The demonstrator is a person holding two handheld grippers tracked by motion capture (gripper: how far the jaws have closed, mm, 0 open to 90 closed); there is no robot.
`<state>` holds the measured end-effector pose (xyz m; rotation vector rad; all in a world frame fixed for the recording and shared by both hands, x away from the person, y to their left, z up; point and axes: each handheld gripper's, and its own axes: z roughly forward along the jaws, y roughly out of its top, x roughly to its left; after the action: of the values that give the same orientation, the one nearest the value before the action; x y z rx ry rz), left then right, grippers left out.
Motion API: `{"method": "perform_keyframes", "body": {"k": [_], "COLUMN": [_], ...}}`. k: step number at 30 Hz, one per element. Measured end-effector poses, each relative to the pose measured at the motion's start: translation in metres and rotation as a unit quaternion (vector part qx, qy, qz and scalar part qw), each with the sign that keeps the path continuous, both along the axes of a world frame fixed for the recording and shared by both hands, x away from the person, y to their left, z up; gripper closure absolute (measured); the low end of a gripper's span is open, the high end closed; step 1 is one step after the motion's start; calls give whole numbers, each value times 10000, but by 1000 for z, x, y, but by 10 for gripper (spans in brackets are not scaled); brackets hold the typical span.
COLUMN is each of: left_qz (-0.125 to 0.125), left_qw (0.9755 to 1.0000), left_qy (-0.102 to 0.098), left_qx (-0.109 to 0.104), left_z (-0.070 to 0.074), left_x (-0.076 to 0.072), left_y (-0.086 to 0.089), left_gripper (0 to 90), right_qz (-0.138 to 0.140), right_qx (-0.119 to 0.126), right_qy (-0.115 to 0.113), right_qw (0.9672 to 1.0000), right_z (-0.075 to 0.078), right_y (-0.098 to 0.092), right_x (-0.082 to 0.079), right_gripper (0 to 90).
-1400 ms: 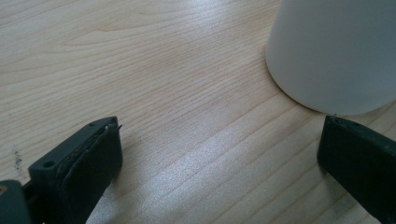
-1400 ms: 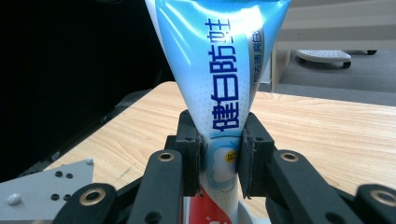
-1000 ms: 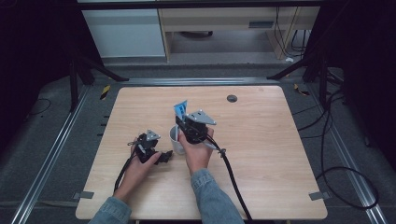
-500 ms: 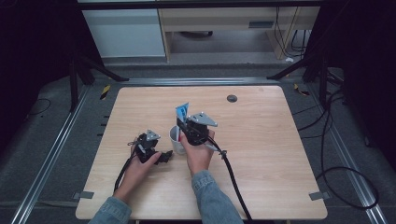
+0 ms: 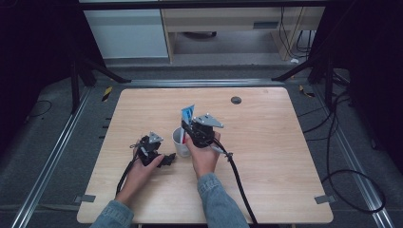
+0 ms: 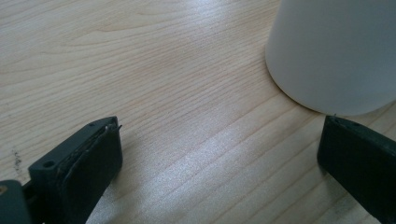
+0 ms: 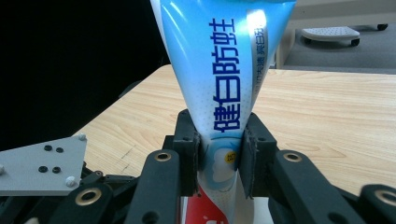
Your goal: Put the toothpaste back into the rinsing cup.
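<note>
Sleeves of blue denim come in from the near edge of the wooden surface point(image 5: 266, 142) in the high view, each hand carrying a hand-held gripper. The left hand-held gripper point(image 5: 164, 159) rests low on the wood, just left of a white cup point(image 5: 179, 142); in its own view its two black jaws stand wide apart with only bare wood grain between them, and the cup's white wall point(image 6: 336, 51) stands just beyond the right jaw, close to it but not gripped. The right hand-held gripper point(image 5: 190, 129) is held above the cup, its grey three-cornered plate on top and its black cable trailing back toward the near edge. In its own view the right hand-held gripper point(image 7: 219, 158) has its jaws closed on a blue and white toothpaste tube point(image 7: 219, 79), the pads pressing both sides of the tube's narrower lower part. The tube stands nearly upright, its flat crimped end up and blue lettering running along it, and its red-marked lower part sinks below the jaws toward the cup; whether it touches the cup's bottom I cannot tell. In the high view the tube point(image 5: 188, 113) rises above the cup's rim. Farther back on the wood lies a small dark round disc point(image 5: 236, 100), well apart from the hands.
</note>
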<state>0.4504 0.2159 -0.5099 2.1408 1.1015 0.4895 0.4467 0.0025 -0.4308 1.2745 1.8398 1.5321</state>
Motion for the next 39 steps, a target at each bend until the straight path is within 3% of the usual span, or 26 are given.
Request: {"method": "perform_keyframes", "body": {"k": [27,39], "left_qz": [-11,-11], "left_qw": [10000,10000], "left_qy": [1,1], "left_qx": [0,1], "left_z": [0,0], "left_x": [0,0], "left_y": [0,0], "left_gripper": [0,0], "right_qz": [122,51], "right_qx": [-185,-318], "right_qy": [113,108], "right_qw": [9997,9994], "right_z": [4,4], "right_y": [-9,-9], "right_x": [1,0], "right_gripper": [651,612]}}
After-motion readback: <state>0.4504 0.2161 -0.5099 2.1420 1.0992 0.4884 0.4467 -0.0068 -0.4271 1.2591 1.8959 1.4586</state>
